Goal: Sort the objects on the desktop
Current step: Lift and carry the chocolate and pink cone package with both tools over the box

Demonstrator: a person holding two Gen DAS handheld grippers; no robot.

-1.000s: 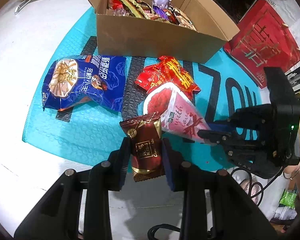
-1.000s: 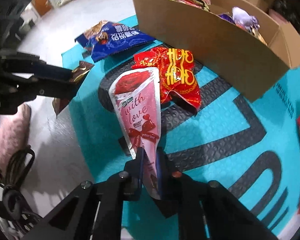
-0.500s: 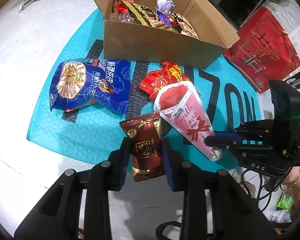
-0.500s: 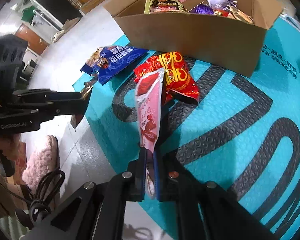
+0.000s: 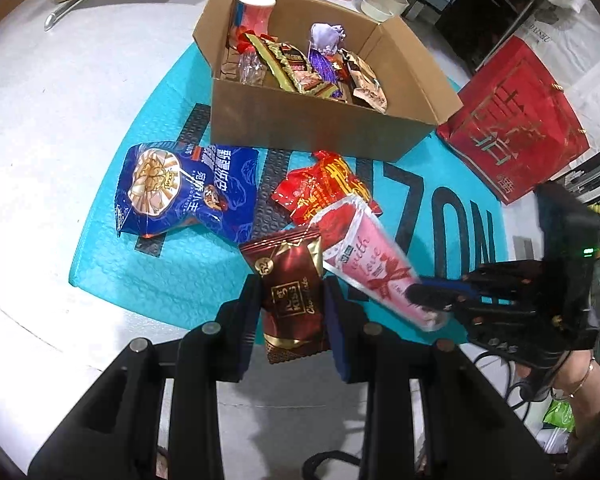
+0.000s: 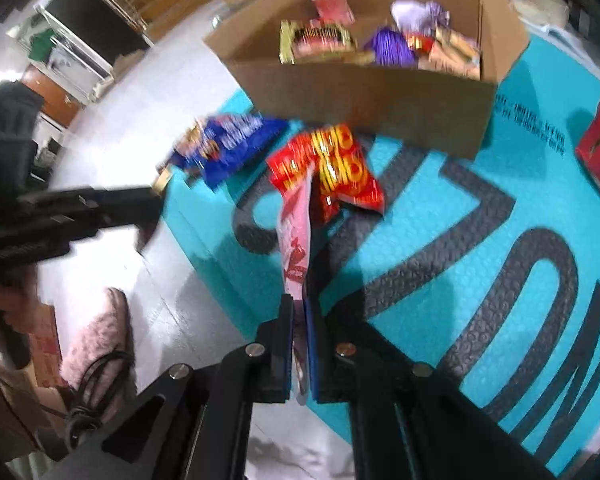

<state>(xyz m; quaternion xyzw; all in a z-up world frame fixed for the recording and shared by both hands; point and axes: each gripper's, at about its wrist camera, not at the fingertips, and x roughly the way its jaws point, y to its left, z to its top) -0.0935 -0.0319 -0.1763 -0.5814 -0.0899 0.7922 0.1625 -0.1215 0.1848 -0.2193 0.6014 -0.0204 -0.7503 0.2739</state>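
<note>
Two packets are held above the teal bubble mat [image 5: 112, 248]. The left gripper [image 5: 291, 312] clamps a dark red foil chocolate pouch [image 5: 292, 288], its long axis running away along the fingers. The right gripper [image 6: 299, 344] pinches the narrow end of a pink cone-shaped "with love" packet [image 6: 296, 232], edge-on, wide end pointing toward the open cardboard box [image 5: 320, 128], which holds wrapped snacks and a red paper cup [image 5: 254, 8].

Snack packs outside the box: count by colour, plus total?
Blue: 1, blue bag on the mat
Red: 1, red pack on the mat
Brown: 1, chocolate pack in the left jaws
Pink: 1, pink cone pack in the right jaws
Total: 4
</note>
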